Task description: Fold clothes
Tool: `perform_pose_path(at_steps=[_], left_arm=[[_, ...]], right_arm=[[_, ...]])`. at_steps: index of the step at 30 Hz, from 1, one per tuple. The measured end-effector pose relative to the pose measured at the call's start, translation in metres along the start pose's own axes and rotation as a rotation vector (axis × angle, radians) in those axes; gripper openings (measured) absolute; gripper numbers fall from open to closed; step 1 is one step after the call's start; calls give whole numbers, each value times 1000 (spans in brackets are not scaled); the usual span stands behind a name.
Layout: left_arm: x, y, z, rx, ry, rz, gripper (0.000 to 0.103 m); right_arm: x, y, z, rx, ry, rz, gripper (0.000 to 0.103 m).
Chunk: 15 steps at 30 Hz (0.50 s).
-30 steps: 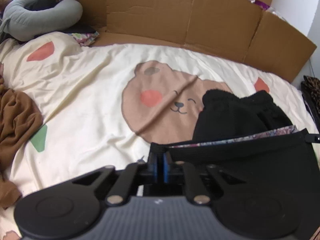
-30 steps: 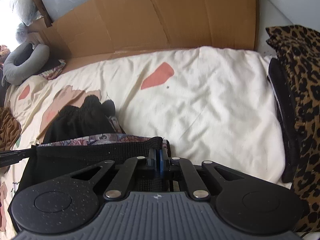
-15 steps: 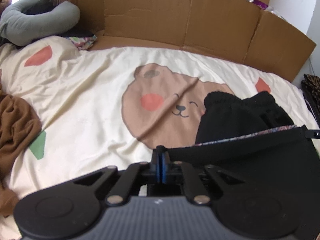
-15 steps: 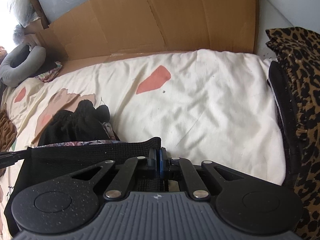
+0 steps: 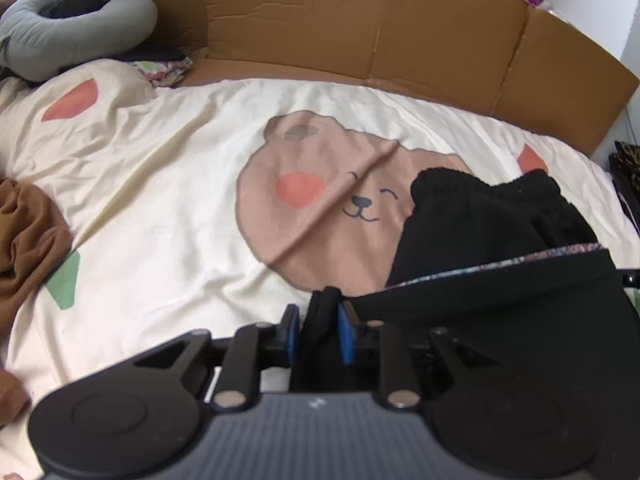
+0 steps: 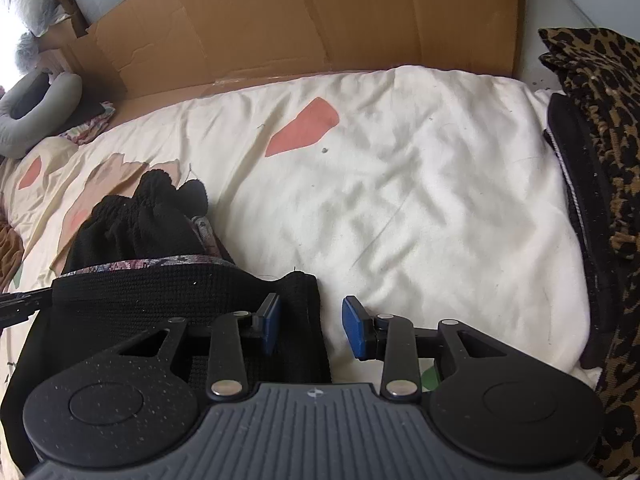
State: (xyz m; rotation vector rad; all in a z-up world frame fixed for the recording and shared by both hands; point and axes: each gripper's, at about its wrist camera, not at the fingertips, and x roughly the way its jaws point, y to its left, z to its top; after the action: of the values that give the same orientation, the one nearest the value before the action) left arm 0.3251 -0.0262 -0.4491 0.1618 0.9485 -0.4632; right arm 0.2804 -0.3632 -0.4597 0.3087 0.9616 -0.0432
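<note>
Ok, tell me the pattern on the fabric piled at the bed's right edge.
Leopard print, tan with black spots; clearest in the right wrist view.

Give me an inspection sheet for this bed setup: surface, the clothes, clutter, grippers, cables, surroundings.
Surface: cream bedsheet with a bear print, wrinkled.
Job's things: black garment lying on the sheet, patterned lining showing along its edge.
Clutter: brown garment bunched at the left edge; leopard-print fabric piled at the right; grey neck pillow at the far corner.
Grippers: left gripper jaws parted, a black fold between them; right gripper jaws wide apart, the garment's corner by the left jaw.
Cables: nothing seen.
Surroundings: cardboard sheets standing along the far side.
</note>
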Motion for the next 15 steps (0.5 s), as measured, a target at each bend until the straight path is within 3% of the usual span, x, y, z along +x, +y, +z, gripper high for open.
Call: perform_pose_path(at_steps=[10, 15], left_arm=[[5, 4, 3, -19, 30, -26, 26], [6, 4, 5, -15, 35, -22, 29]], right_arm=[[9, 9, -2, -55, 10, 7, 41], [5, 11, -2, -69, -9, 2, 26]])
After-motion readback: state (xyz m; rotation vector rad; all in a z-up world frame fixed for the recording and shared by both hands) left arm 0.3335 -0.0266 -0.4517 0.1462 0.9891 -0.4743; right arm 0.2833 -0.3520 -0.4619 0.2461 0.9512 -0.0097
